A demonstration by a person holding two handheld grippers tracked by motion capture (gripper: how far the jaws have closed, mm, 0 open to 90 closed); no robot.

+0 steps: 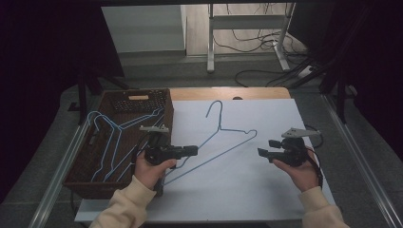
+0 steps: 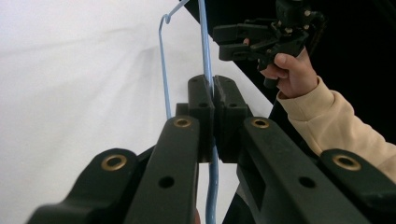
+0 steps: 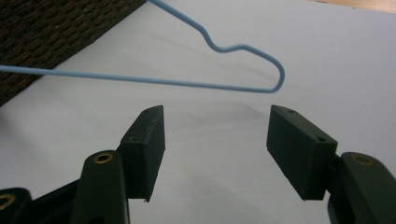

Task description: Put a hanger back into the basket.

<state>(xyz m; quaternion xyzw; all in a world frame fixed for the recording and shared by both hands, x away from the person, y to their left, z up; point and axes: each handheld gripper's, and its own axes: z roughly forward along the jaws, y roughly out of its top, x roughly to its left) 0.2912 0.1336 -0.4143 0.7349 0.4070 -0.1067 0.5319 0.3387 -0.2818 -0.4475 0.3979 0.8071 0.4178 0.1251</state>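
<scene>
White paper [image 1: 266,180] covers the table in the high view; the blue hanger [image 1: 223,137] lies across it beside a wicker basket [image 1: 164,102]. Left gripper view: the left gripper [image 2: 213,91] is clamped on the hanger's wire. Right gripper view: the right gripper [image 3: 217,135] gapes wide, empty, near the hanger's end.
</scene>
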